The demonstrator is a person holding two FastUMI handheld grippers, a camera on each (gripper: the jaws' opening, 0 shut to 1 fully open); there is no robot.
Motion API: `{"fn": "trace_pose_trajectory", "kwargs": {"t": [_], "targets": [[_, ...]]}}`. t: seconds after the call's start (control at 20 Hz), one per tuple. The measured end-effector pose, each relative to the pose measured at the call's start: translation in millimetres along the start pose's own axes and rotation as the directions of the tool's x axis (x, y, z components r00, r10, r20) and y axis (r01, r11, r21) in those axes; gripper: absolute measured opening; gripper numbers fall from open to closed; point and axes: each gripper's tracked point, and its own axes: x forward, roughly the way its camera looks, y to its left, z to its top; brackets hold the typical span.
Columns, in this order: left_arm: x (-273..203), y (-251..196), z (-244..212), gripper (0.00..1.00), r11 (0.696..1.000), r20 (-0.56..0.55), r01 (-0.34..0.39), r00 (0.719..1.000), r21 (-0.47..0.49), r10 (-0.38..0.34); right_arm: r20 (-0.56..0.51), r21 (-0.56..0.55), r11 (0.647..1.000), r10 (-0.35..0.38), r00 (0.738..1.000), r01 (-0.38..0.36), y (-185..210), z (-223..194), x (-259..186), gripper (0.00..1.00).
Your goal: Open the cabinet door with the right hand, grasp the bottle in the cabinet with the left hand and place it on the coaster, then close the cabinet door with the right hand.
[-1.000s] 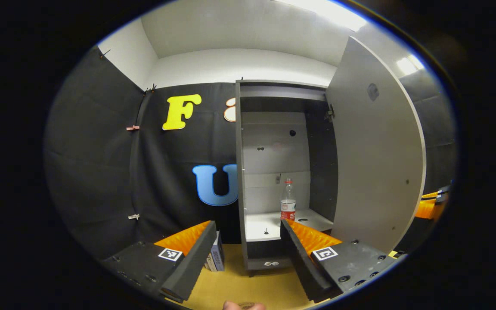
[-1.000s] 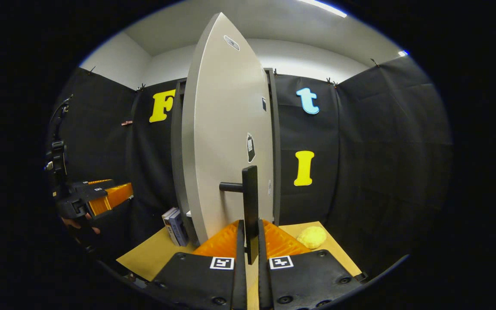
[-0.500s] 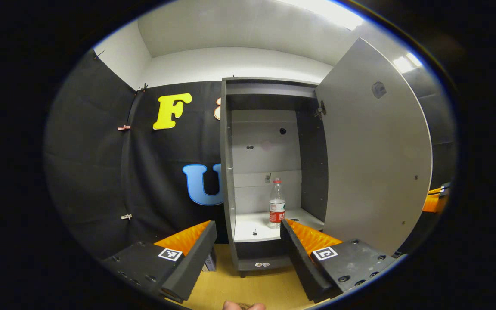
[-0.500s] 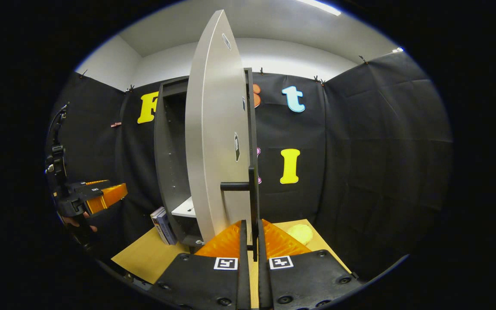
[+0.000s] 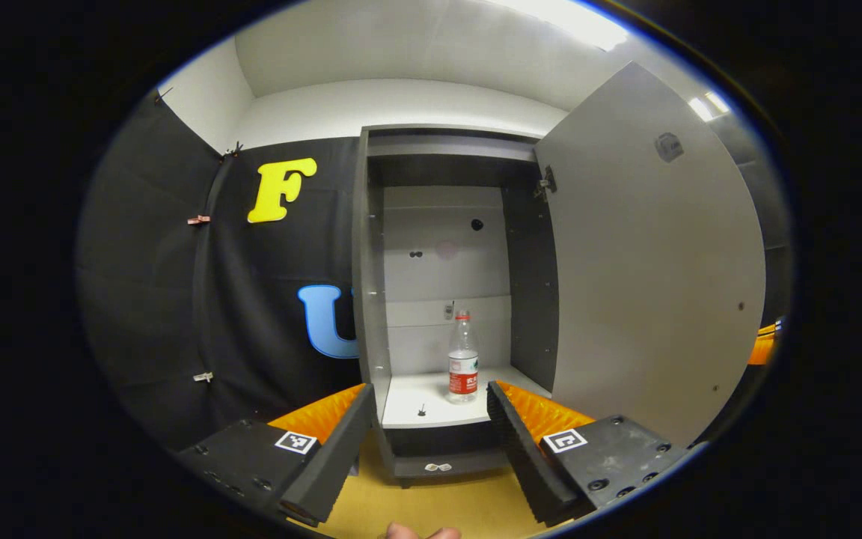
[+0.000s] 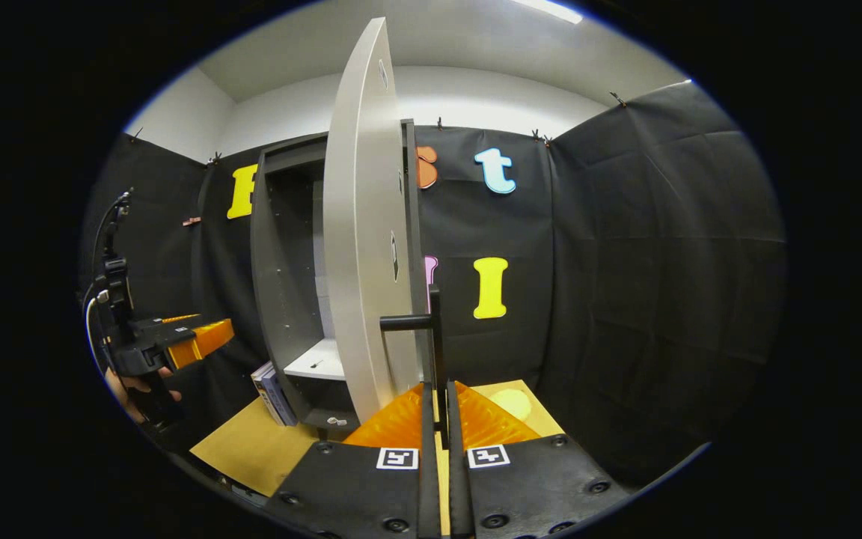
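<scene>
1. My right gripper (image 6: 437,419), at the bottom centre of the right gripper view, is pinching the dark handle (image 6: 435,352) of the cabinet door (image 6: 360,247); both fingers press on the bar from either side
2. The door stands swung wide, edge-on in the middle of that view, so I judge the opening step is about done
3. To finish it well I would hold the handle steady and let the door follow its hinge arc, not pull it straight toward me, so that it does not drift into the path of the reach
4. My left gripper (image 5: 431,427) is spread wide at the bottom of the left gripper view, nothing between its fingers
5. The bottle (image 5: 463,359) stands upright on the white shelf (image 5: 416,395) inside the cabinet (image 5: 371,254), just right of centre in the frame, and sits between my left fingers' line of sight
6. For the grasp I would go straight in and take the body near the red label, clear of the cabinet's side wall
7. A small dark peg (image 5: 421,410) on the shelf lies left of the bottle; I cannot tell what it is
8. The pale yellow round thing (image 6: 512,403) on the table (image 6: 251,449), lower centre-right of the right gripper view, may be the coaster; my own finger cuts it off
9. Books (image 6: 270,389) lean beside the cabinet's base, lower left of the door
</scene>
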Motion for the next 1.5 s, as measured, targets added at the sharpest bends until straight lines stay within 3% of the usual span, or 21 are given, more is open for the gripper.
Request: {"fn": "trace_pose_trajectory", "kwargs": {"t": [0.3,0.35,0.55,0.7,0.75,0.85,1.0,1.15,1.5], "targets": [[55,-42,-1,0.94,0.998,0.009,0.059,0.998,0.007,-0.059,0.04,0.002,0.996,0.09,0.995,-0.09,8,9,-16,0.1],[68,-48,-2,0.93,0.998,0.006,0.066,0.998,0.009,-0.066,0.042,-0.007,0.994,0.105,0.994,-0.105,7,9,-18,0.15],[117,-71,-27,0.93,0.995,-0.049,0.084,0.995,-0.053,-0.086,0.089,-0.024,0.999,0.043,0.995,-0.041,-36,15,-45,0.49],[154,-65,-42,0.94,0.998,-0.072,0.052,0.996,-0.043,-0.055,0.105,0.018,0.997,-0.071,0.992,0.07,-74,15,-50,1.0],[167,-62,-47,0.94,0.999,-0.077,0.04,0.996,-0.028,-0.042,0.114,0.032,0.994,-0.105,0.988,0.102,-86,16,-49,0.96],[191,-58,-59,0.93,1.0,-0.082,0.015,0.996,-0.013,-0.016,0.156,0.034,0.99,-0.137,0.978,0.133,-99,19,-52,0.98],[225,-50,-76,0.94,0.999,-0.099,-0.031,0.995,-0.013,0.03,0.228,-0.041,0.977,-0.196,0.954,0.211,-122,26,-51,0.98],[254,-50,-86,0.94,0.999,-0.094,-0.037,0.995,-0.028,0.034,0.198,-0.083,0.974,-0.192,0.961,0.211,-125,14,-41,0.97],[313,-44,-103,0.94,0.997,-0.106,-0.074,0.992,-0.007,0.073,0.157,-0.066,0.973,-0.207,0.966,0.219,-144,4,-30,0.98]]}}
